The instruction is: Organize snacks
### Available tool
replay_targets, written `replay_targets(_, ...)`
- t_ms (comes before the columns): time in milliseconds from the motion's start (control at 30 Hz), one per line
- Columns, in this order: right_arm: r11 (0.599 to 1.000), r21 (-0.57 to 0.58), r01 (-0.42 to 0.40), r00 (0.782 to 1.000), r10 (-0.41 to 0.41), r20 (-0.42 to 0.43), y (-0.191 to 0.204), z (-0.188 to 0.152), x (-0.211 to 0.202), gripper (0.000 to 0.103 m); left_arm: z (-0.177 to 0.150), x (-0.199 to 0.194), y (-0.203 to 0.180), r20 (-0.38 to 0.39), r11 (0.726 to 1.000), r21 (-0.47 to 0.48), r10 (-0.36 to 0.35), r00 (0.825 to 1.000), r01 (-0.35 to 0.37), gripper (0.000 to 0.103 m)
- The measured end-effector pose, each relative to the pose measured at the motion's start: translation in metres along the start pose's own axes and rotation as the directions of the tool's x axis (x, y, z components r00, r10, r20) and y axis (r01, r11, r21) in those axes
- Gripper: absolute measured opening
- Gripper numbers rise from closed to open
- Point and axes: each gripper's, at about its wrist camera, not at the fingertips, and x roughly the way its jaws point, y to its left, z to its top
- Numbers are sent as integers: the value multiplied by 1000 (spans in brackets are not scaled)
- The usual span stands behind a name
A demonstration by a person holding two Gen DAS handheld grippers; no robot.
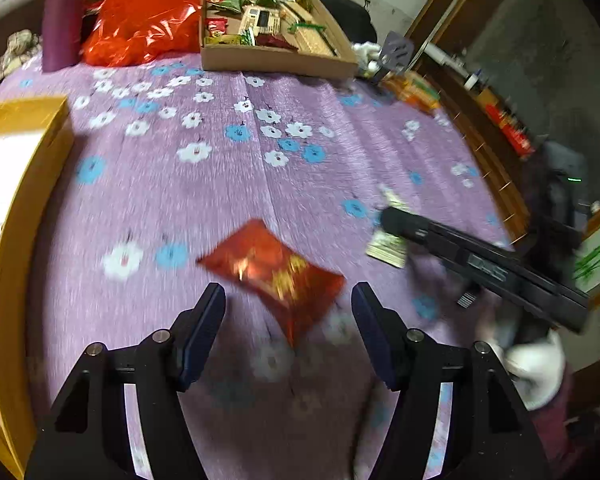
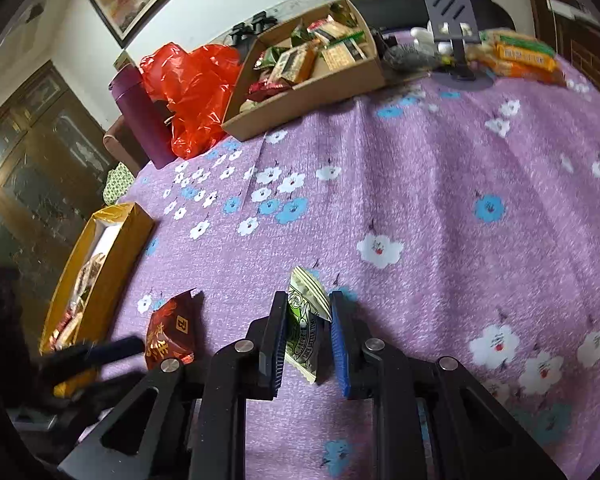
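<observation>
A red snack packet (image 1: pixel 274 274) lies on the purple flowered cloth just ahead of my left gripper (image 1: pixel 288 304), which is open and empty. It also shows in the right wrist view (image 2: pixel 171 332). My right gripper (image 2: pixel 306 312) is shut on a green and white snack packet (image 2: pixel 306 316) low over the cloth; that packet also shows in the left wrist view (image 1: pixel 386 244). A brown cardboard box (image 1: pixel 276 60) full of mixed snacks stands at the far edge. A yellow box (image 1: pixel 24 184) with snacks stands at the left, seen also in the right wrist view (image 2: pixel 112 256).
A red plastic bag (image 1: pixel 140 12) and a purple bottle (image 1: pixel 62 16) stand at the back left. A phone stand (image 2: pixel 454 28) and orange packets (image 2: pixel 520 58) lie at the back right. A wooden cabinet (image 2: pixel 32 152) is beyond the table's left.
</observation>
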Motion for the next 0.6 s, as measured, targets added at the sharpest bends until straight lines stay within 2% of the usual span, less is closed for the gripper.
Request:
replay_targets(33,1000,-11,6,1000,-6,7,1,0,-1,21,3,6,-4,-4,999,29,32,999,-32,58)
replay_targets(67,1000,-19,7,1000,-7,11,2,-1,-3,22,4,10,-8,-4,996,62,59,998,-59,47)
replay_targets(133,1000,-22,3,1000,-3,11,1,-3,-4,23,2,19,-16,-3,986,126,110,994,-109,40)
replay_targets(333,1000,-8,-19,1000,19,-17,-3,-6,3,26,4,23,-21,31,979,158,128,991,-131,42)
replay_targets(433,999,-36,-4,1000,4,-10,3,-9,4,28,4,25,-24,53,975,176,131,990,-138,43)
replay_targets(500,999,-48,4,1000,-5,-3,6,-10,5,28,3,24,-24,59,973,177,137,989,-146,38)
replay_targets(533,999,-54,11,1000,-11,3,7,-11,5,27,4,24,-24,62,974,178,134,989,-143,30)
replay_targets(567,998,-59,21,1000,-21,7,8,-11,5,20,4,23,-22,60,977,169,124,990,-132,30)
replay_targets(600,998,-58,23,1000,-22,10,8,-11,5,20,4,22,-20,58,980,156,113,992,-121,30)
